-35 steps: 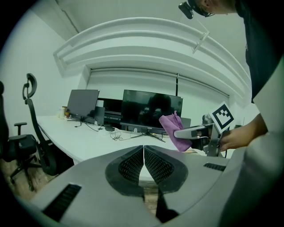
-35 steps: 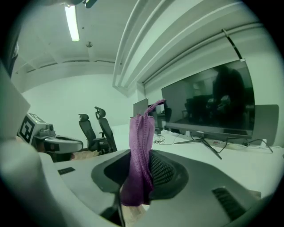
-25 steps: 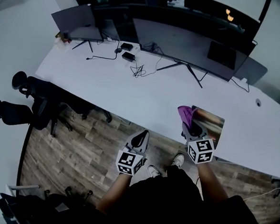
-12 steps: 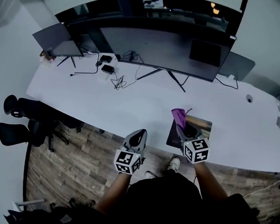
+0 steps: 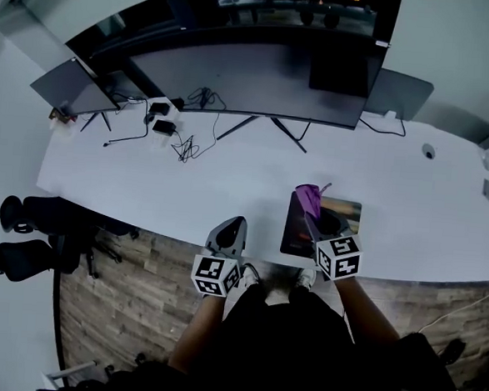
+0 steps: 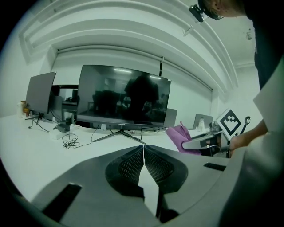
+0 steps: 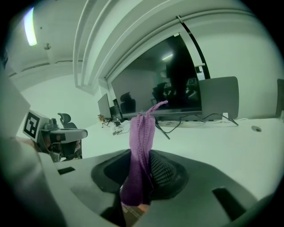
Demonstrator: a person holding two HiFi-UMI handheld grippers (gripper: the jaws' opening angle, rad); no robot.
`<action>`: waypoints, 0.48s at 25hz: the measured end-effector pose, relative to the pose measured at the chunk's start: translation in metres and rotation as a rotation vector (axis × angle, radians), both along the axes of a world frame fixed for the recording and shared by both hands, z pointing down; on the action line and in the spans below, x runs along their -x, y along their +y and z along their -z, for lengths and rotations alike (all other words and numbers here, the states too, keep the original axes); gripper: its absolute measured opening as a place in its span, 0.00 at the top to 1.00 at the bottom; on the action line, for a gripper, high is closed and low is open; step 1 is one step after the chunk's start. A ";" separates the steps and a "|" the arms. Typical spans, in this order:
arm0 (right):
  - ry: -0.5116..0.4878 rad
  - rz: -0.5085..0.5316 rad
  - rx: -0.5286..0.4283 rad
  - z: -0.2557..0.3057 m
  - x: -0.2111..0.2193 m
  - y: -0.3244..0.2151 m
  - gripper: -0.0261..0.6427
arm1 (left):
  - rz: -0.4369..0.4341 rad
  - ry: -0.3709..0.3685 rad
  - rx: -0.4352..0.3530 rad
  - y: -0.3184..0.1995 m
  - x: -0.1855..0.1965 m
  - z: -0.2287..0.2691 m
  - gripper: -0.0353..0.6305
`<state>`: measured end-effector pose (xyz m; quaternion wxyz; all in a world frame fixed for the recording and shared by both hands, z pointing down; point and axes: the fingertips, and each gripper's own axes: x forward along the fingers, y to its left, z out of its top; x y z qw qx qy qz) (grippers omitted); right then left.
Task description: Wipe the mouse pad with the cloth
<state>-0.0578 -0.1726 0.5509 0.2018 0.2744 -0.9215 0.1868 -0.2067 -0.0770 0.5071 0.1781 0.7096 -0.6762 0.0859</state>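
Over the mouse pad [image 5: 295,232], right claw [image 7: 143,175] clamped on purple cloth [image 7: 142,133]; left claw [image 6: 143,162] pressed together, empty.

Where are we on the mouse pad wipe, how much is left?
Done: the cloth is picked up, pinched in the right tool. In hand: that tool is over the mouse pad, cloth at its far left corner; contact can't be told. The left tool is shut, empty, by the desk edge. Left: the wiping strokes.
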 end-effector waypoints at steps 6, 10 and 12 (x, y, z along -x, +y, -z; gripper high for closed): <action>0.122 -0.074 0.041 -0.025 0.011 -0.007 0.78 | -0.106 0.016 0.011 -0.019 -0.001 -0.011 0.91; 0.169 -0.107 0.070 -0.037 0.021 -0.009 0.78 | -0.165 0.017 0.011 -0.029 0.001 -0.014 0.91; 0.191 -0.126 0.082 -0.044 0.026 -0.011 0.78 | -0.189 0.019 0.015 -0.034 0.003 -0.016 0.91</action>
